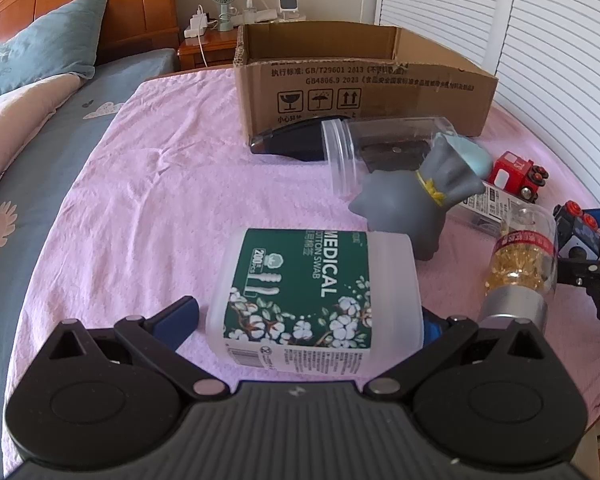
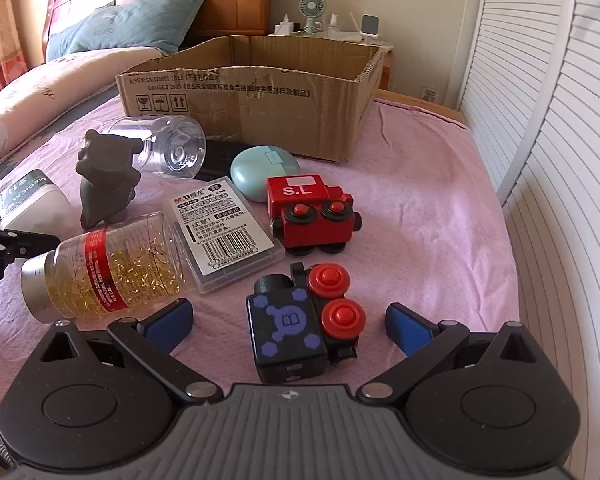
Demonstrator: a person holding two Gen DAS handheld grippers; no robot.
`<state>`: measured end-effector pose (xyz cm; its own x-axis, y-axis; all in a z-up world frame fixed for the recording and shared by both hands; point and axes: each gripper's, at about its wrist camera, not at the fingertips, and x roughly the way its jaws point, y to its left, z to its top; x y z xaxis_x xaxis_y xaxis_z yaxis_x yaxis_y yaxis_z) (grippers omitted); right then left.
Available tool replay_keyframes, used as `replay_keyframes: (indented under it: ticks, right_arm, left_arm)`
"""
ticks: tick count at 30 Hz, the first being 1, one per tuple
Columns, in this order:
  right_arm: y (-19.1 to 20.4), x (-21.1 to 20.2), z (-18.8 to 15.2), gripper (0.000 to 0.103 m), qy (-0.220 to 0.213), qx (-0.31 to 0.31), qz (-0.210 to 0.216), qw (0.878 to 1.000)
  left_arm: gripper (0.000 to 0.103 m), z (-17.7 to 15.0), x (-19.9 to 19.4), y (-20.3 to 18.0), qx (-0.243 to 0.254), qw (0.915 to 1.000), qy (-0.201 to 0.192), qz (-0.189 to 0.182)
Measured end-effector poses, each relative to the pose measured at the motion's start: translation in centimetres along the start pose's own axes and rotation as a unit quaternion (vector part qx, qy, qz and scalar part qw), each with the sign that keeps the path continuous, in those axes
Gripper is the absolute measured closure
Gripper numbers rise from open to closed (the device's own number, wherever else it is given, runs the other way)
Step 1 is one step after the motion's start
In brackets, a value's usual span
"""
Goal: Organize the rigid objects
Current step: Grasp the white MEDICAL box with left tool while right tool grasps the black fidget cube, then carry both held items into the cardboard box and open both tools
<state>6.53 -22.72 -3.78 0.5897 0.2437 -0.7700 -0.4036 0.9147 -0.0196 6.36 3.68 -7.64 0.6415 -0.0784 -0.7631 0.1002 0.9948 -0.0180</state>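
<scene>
Pink terry cloth [image 2: 420,168] covers the surface on which everything is laid out. The left gripper [image 1: 304,316] is spread wide around a cotton swab tub [image 1: 320,296] lying on its side; the left blue pad [image 1: 180,316] stands clear of the tub, while the right pad is almost wholly hidden behind it, so contact there cannot be judged. The right gripper [image 2: 290,322] is likewise opened wide, with a black toy train [image 2: 296,324] — purple "B" on its roof, two red wheels uppermost — lying on its side between the fingers and touched by neither.

Just beyond the black train a red toy train [image 2: 312,216] marked "S.L" is seen, and to its left a clear flat case [image 2: 224,232] with a barcode label. A capsule bottle [image 2: 112,272] with a silver cap lies beside the case, close to the right gripper's left finger. Farther off a grey rubber figure [image 2: 104,176] stands against an empty clear jar [image 2: 172,148] lying on its side, with a pale green earbud case [image 2: 264,172] to the right. A dark flat object is largely hidden behind the jar and cannot be identified. At the far end an open cardboard box [image 2: 284,104] is set; its floor is not visible from either view.
</scene>
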Motion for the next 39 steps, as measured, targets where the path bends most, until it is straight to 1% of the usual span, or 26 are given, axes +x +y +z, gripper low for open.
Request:
replay_keyframes:
  ticks: [4,9,11,13,14,16,17,18,20,23,30,34,39]
  right_arm:
    - [0.2,-0.2,-0.1,0.001,0.001,-0.013,0.012,1.000]
    - [0.4,-1.0,-0.1,0.020,-0.002,-0.026,0.022,0.999]
    - [0.3,-1.2,-0.2,0.024,-0.002,-0.029,0.023,0.999]
    - [0.3,-1.4,-0.2,0.031,-0.003,-0.028,0.020,0.999]
    - [0.2,-1.5,-0.2,0.036,-0.003,-0.027,0.019,0.999]
    - [0.1,-1.6,-0.1,0.041,-0.003,-0.025,0.014,1.000]
    - [0.0,-1.6,-0.2,0.043,-0.003,-0.024,0.014,1.000]
    - [-0.1,-1.6,-0.2,0.044,-0.004,-0.023,0.013,1.000]
    - [-0.1,-1.5,-0.1,0.045,-0.004,-0.021,0.009,1.000]
    - [0.0,-1.5,-0.1,0.047,-0.002,-0.023,0.001,1.000]
    - [0.3,-1.7,0.1,0.047,0.006,-0.027,-0.008,1.000]
    - [0.3,-1.7,0.4,0.047,0.023,-0.031,-0.005,0.999]
    - [0.3,-1.4,1.3,0.047,0.061,-0.019,-0.001,0.998]
  left_arm:
    - [0.001,0.3,0.3,-0.2,0.000,1.0000,-0.001,-0.002]
    - [0.001,0.4,0.4,0.0,0.000,1.0000,-0.003,-0.003]
    - [0.001,0.4,0.4,0.0,0.000,1.0000,-0.003,-0.003]
    - [0.001,0.4,0.4,0.0,0.000,1.0000,-0.002,-0.004]
    - [0.001,0.5,0.4,0.0,-0.001,1.0000,-0.001,-0.005]
    - [0.003,0.6,0.3,0.0,0.001,1.0000,-0.003,-0.008]
    - [0.003,0.7,0.3,0.0,0.002,1.0000,-0.005,-0.007]
    - [0.007,0.7,0.2,-0.1,0.003,1.0000,-0.008,-0.005]
    - [0.013,0.9,0.2,-0.1,0.006,0.9999,-0.009,-0.010]
    - [0.020,1.1,0.1,-0.4,0.012,0.9998,-0.009,-0.014]
    - [0.020,1.3,0.1,-0.4,0.026,0.9995,-0.002,-0.018]
    - [0.020,1.5,0.2,-0.2,0.031,0.9992,0.003,-0.027]
    - [0.020,1.9,0.4,-0.2,0.041,0.9985,0.012,-0.034]
